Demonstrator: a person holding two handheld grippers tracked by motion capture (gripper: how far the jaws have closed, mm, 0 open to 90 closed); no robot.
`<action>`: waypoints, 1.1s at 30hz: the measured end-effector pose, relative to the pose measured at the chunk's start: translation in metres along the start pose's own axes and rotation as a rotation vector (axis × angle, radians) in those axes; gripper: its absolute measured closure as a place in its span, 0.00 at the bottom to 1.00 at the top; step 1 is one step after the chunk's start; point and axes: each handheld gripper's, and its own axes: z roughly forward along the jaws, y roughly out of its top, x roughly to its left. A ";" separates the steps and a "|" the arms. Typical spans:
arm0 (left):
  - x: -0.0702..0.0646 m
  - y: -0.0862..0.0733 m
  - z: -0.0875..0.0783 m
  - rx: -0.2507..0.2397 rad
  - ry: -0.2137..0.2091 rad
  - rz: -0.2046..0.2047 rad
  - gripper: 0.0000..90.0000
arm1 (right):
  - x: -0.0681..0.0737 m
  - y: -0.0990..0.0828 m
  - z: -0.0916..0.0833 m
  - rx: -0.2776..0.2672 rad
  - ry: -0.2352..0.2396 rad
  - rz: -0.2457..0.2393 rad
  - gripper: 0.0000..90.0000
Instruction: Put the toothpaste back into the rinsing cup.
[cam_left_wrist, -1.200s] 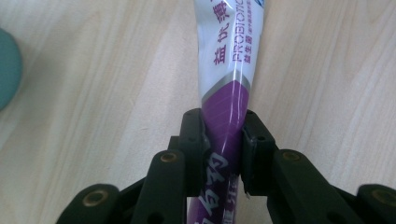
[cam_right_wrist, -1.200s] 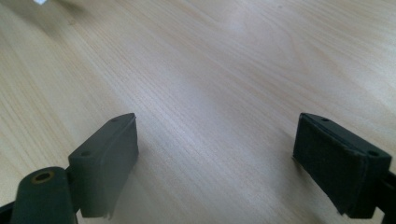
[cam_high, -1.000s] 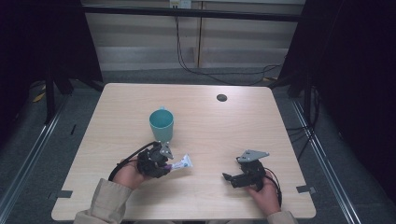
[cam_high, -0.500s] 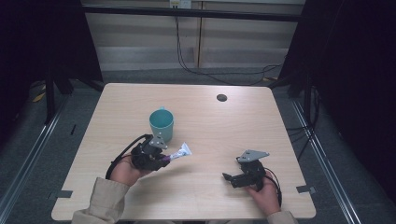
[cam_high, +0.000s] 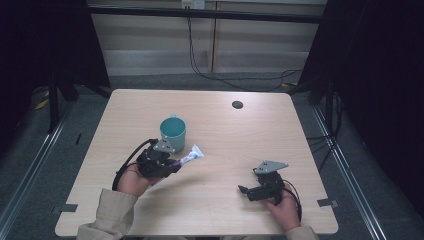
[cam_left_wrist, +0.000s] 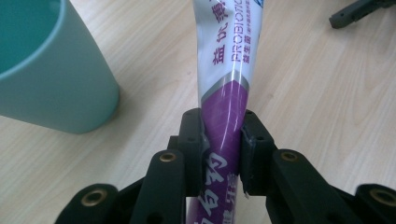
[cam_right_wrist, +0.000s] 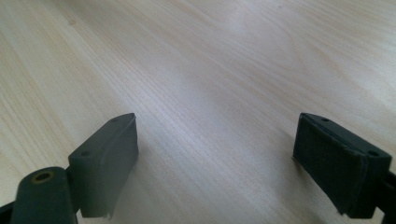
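A white and purple toothpaste tube (cam_high: 191, 156) is lifted off the wooden table (cam_high: 280, 135), just right of a teal cup (cam_high: 173, 131). My left gripper (cam_high: 173, 164) is shut on the tube's purple end. In the left gripper view the two pads pinch the tube (cam_left_wrist: 229, 70) from both sides, and the cup (cam_left_wrist: 51, 79) stands close at the left. My right gripper (cam_high: 244, 191) rests low over the table near the front right. Its jaws stand wide apart with only bare wood between them in the right gripper view (cam_right_wrist: 215, 158).
A small black round disc (cam_high: 237, 104) lies near the table's far edge. Black cables hang behind the table. The other gripper's dark tip (cam_left_wrist: 357, 11) shows at the top right of the left gripper view. Dark floor surrounds the table.
My left gripper has lifted the tube and carried it a little back toward the cup. The right gripper has stayed where it was.
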 end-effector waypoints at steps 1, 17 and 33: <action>0.001 0.001 -0.001 -0.001 0.006 0.004 0.83 | 0.000 0.000 0.000 -0.001 -0.001 -0.002 0.15; 0.006 0.008 -0.012 -0.085 0.057 -0.054 0.83 | 0.000 0.000 0.000 0.001 -0.001 -0.002 0.15; 0.014 0.015 -0.021 -0.172 0.114 -0.101 0.83 | 0.000 0.000 0.000 0.001 0.000 -0.002 0.15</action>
